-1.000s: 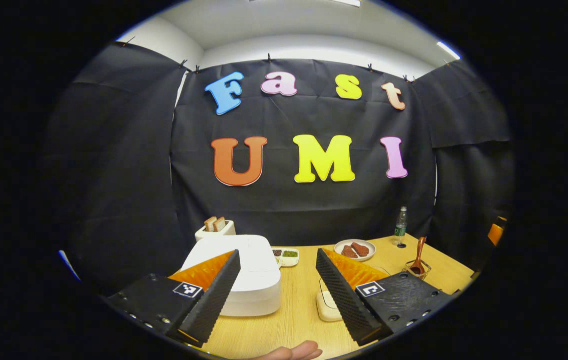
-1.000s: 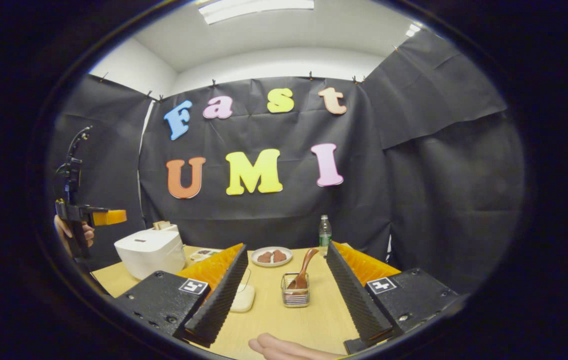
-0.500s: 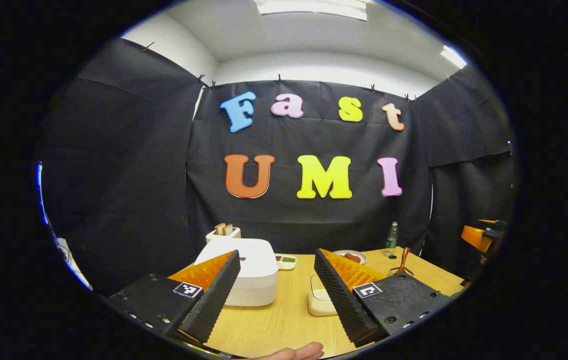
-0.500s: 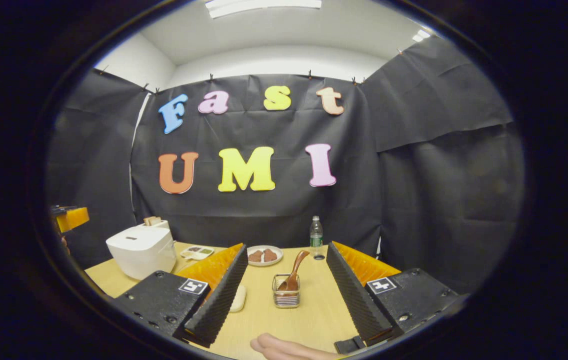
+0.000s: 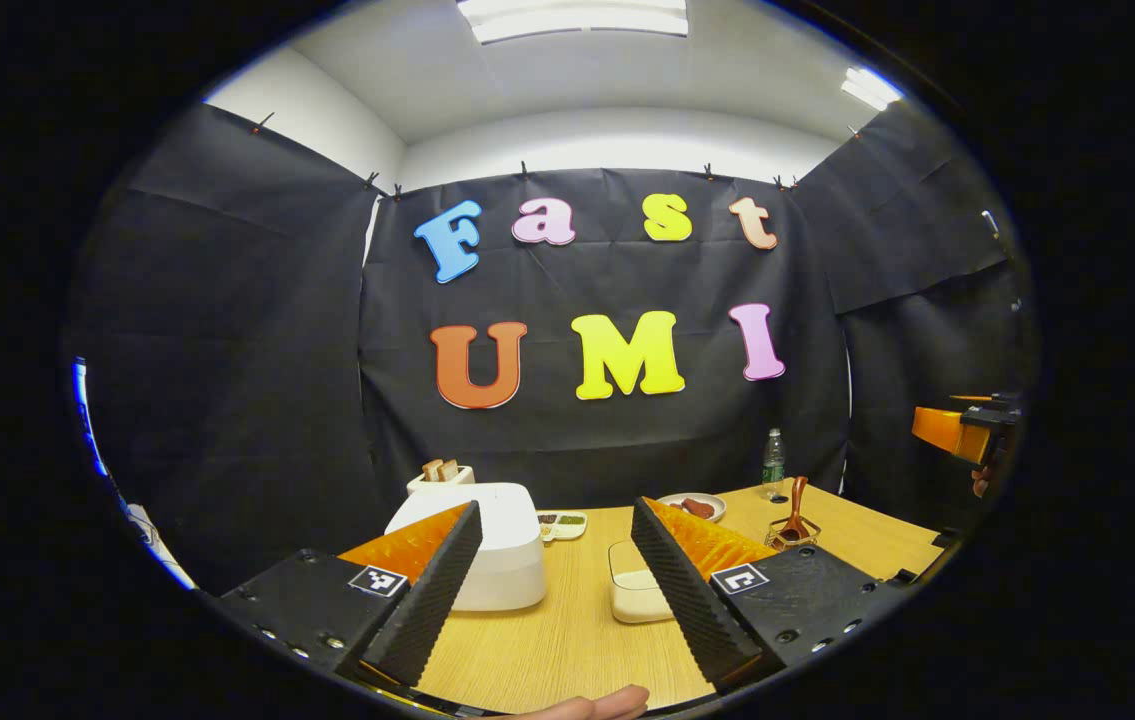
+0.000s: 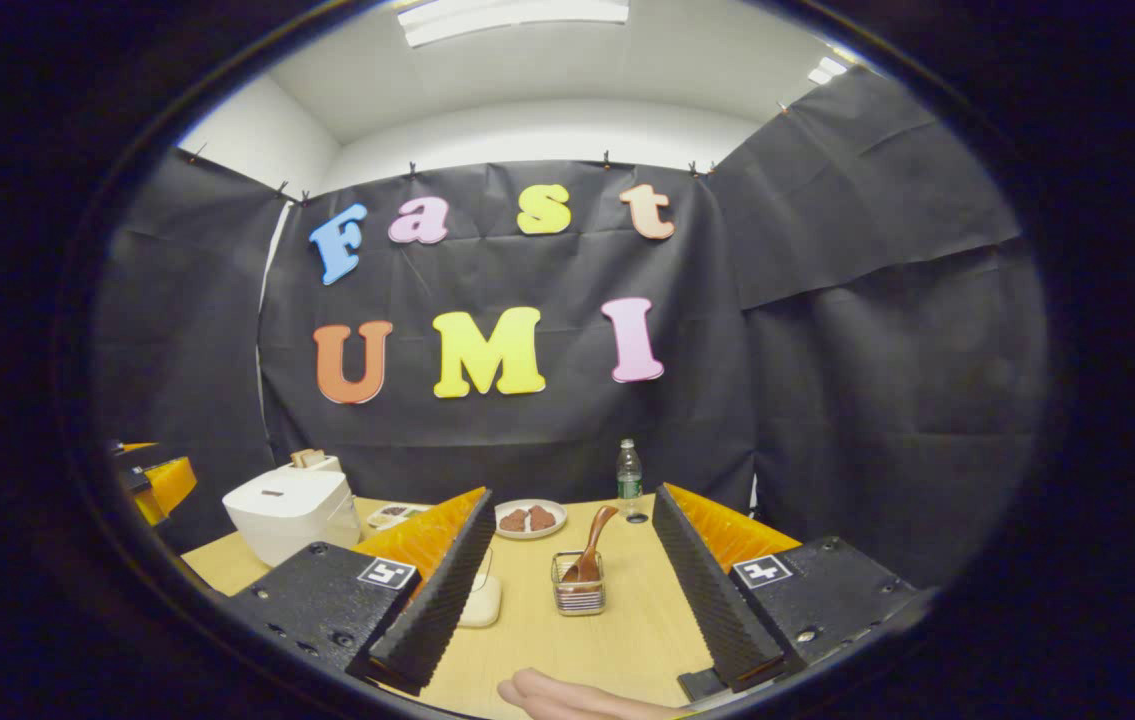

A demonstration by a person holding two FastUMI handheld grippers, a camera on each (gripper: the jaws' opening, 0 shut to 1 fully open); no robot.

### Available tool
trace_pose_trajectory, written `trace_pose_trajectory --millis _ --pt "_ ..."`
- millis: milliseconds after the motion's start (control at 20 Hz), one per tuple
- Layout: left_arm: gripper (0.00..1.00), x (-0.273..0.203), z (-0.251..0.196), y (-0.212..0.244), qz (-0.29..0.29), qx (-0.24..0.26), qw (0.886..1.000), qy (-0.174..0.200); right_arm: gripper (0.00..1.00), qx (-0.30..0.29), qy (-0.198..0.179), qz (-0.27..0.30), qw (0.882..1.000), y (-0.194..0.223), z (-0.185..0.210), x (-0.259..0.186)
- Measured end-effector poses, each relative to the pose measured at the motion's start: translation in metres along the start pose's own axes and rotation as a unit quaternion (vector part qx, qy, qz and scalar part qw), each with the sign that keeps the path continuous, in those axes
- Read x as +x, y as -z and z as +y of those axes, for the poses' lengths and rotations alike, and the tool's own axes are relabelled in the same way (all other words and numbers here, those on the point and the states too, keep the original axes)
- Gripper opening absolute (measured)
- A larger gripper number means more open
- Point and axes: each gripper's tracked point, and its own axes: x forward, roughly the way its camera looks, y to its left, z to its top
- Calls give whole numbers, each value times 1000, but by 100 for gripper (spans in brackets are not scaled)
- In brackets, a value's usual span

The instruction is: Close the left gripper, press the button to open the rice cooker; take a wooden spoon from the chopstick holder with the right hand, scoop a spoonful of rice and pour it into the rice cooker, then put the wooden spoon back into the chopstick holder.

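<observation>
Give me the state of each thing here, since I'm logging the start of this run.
rice cooker: lid shut
wooden spoon: standing tilted in the chopstick holder
rice box: open, rice inside
water bottle: upright, capped
plate: holds brown food
left gripper: open, holding nothing
right gripper: open, holding nothing

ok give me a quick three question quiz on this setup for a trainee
1. True or false: the white rice cooker has its lid open.
2. What holds the brown wooden spoon? A) wire chopstick holder B) white plate C) clear water bottle
3. Fill in: the left tool and the right tool both have their jaws ____.

Key: 1 false; 2 A; 3 open, each grips nothing.
</observation>
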Motion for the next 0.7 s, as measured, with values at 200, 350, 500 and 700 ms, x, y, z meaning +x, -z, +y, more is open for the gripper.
trace_pose_trajectory --millis 200,350,500,700 --pt "95 2 4 5 7 -4 1000 -1 100 3 -9 7 1000 6 5 -3" --pt "95 4 5 16 20 -6 1000 -1 100 10 -5 20 1000 15 3 1" --pt "95 4 9 14 17 1 1000 -6 96 7 -11 27 1000 18 7 1" --pt "95 5 8 19 21 0 1000 -1 96 -1 -10 30 1000 22 9 3"
